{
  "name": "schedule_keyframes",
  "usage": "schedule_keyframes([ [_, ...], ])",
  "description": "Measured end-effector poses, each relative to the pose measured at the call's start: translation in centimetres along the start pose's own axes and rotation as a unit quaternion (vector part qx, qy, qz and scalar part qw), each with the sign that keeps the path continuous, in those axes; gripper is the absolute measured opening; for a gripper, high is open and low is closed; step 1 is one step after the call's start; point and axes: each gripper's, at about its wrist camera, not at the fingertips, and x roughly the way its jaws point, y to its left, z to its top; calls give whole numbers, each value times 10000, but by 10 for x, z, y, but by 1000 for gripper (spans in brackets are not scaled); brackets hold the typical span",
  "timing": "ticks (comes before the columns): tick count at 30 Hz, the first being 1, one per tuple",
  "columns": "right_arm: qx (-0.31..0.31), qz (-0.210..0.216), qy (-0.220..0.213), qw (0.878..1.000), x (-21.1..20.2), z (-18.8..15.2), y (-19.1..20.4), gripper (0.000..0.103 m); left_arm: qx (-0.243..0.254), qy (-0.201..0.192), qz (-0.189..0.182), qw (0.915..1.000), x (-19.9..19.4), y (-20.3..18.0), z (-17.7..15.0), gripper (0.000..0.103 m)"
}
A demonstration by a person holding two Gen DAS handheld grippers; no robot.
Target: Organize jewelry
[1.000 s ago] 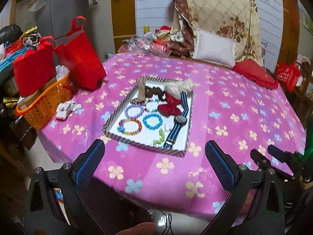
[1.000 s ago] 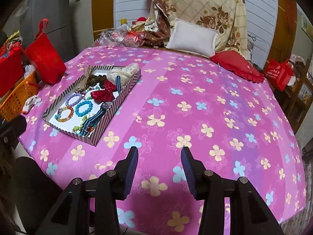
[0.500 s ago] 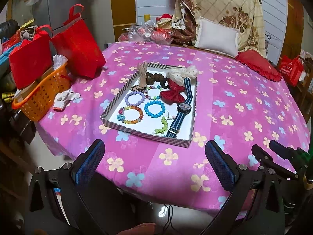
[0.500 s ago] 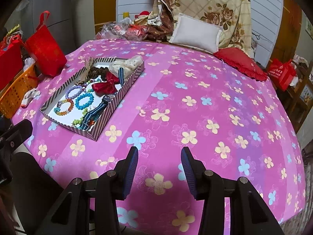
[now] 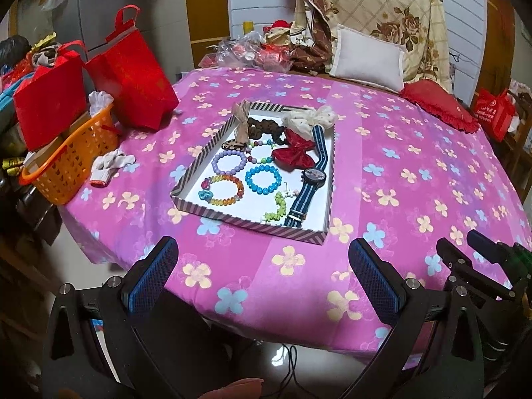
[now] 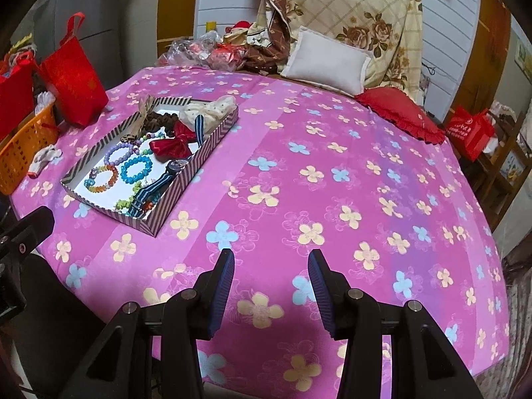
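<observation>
Jewelry (image 5: 262,173) fills a striped tray (image 5: 247,224) on the pink counter (image 6: 332,183), sorted or awaiting sorting, while left claw (image 5: 262,277) and right claw (image 6: 270,284) hover released, grasping nothing.

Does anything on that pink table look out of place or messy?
Mostly the tray: bracelets, a red bow, scrunchies and a striped watch lie jumbled together, some overlapping. A white glove lies crumpled on the cloth beside the orange basket. Nothing looks spilled or broken.

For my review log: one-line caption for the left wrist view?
Open left claw faces a striped tray of bracelets and a watch on a floral tablecloth.
</observation>
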Motion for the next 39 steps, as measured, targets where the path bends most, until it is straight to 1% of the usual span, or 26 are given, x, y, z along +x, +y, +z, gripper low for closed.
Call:
schedule_keyframes([
  [7,-131,-59,19,9999,0,-4,6,46,-7,62,-76,10000,2,-2,-3,102],
  [8,-142,-69,15,9999,0,-4,7,48,-2,50,-88,9999,1,-2,-3,102],
  [9,-154,-79,4,9998,0,-4,8,54,0,42,-92,9999,1,-3,-4,102],
  [11,-164,-100,-36,9998,-1,-4,8,61,-2,26,-86,10000,1,-3,-4,102],
  [12,-182,-114,-66,9997,-2,-4,9,61,1,34,-91,10000,1,-3,-4,102],
  [20,-395,-280,-142,9987,-4,-5,17,61,3,76,-31,10000,4,-1,-6,102],
  [39,-429,-257,44,9987,6,-10,23,62,18,184,52,9998,14,-3,-14,102],
])
